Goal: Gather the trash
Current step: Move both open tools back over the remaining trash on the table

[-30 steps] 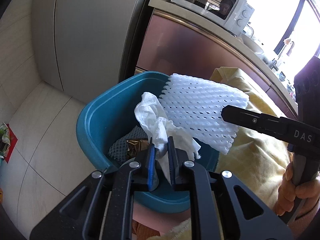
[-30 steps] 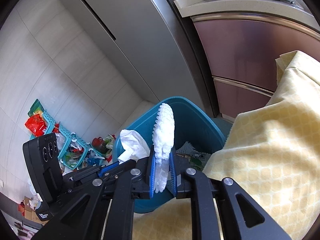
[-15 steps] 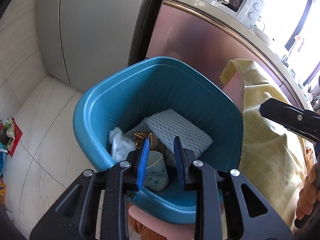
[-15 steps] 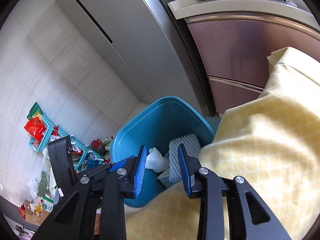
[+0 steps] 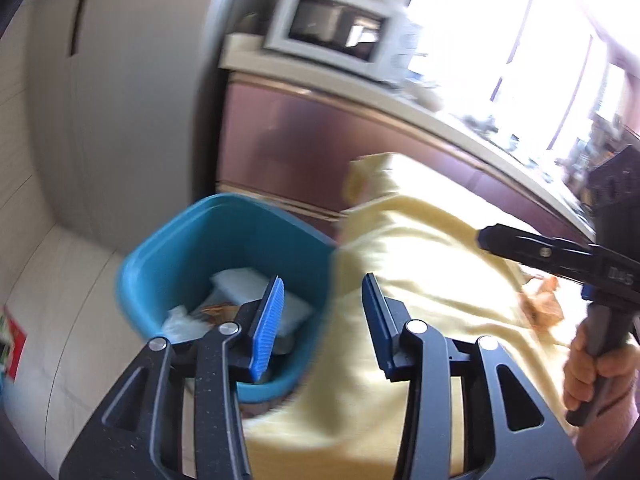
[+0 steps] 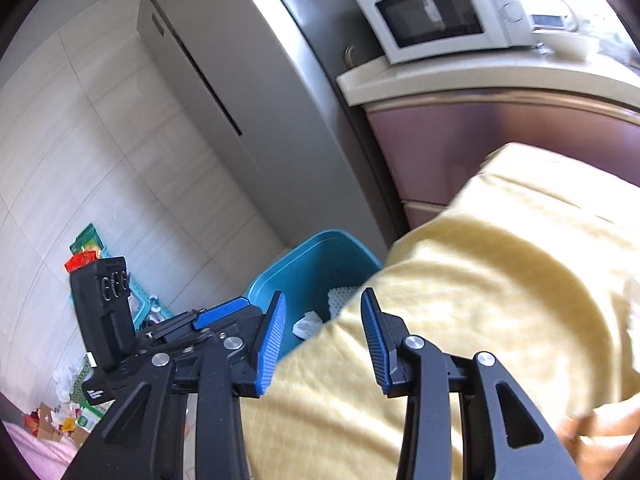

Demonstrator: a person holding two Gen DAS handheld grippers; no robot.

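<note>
A teal bin [image 5: 168,256] [image 6: 312,264] stands on the floor beside the table. Inside it lie a white foam net [image 5: 240,284] [image 6: 340,296], a crumpled white tissue [image 5: 176,320] [image 6: 308,324] and a brown wrapper [image 5: 218,312]. My left gripper [image 5: 322,320] hovers over the bin's right rim, jaws opening, nothing between them. My right gripper [image 6: 322,340] hangs above the yellow tablecloth [image 6: 500,280] near the bin, jaws opening and empty. In the left wrist view, the right gripper [image 5: 540,250] shows at the right, held by a hand [image 5: 592,368].
A grey fridge [image 6: 240,80], a pink-fronted cabinet [image 5: 320,140] with a white microwave [image 6: 436,12] on its counter stand behind the bin. Teal baskets with packets [image 6: 92,248] and scattered litter [image 6: 60,412] lie on the tiled floor at left. Something orange-brown [image 5: 544,304] lies on the cloth.
Both grippers let go of the tissue and the foam net, which now lie in the bin. Both have opened wider, pulled back and risen, swinging right over the tablecloth.
</note>
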